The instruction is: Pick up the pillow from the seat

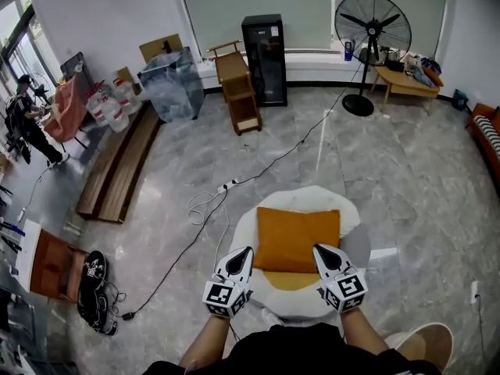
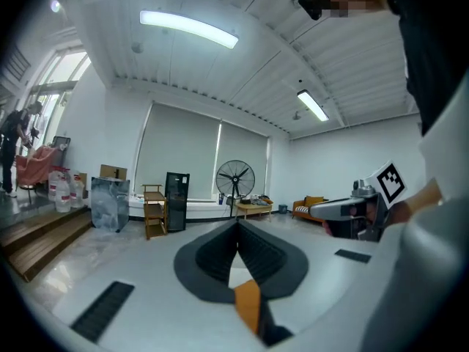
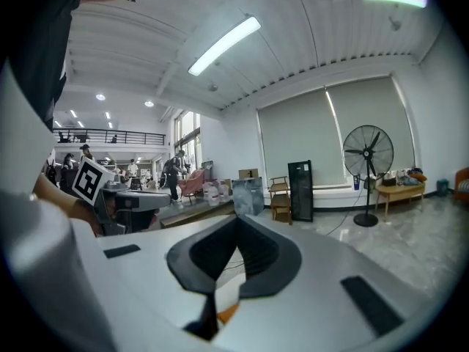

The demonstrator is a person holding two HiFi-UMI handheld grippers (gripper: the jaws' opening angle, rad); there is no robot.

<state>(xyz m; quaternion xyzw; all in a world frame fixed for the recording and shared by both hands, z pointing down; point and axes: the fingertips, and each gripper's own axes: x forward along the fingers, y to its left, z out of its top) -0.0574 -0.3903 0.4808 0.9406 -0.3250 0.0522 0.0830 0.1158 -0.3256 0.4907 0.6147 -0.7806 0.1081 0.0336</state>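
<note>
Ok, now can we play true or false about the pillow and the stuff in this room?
1. The pillow is orange. True.
2. The pillow lies on the floor. False: it lies on the white seat.
3. Both grippers have their jaws wide open. False: the left gripper and the right gripper both have their jaws closed together.
4. A standing fan is near the far wall. True.
5. The tall cabinet by the far wall is red. False: it is black.

White hand-held grippers (image 1: 247,251) (image 1: 317,249), black-and-white marker cubes (image 1: 226,297) (image 1: 346,291)
</note>
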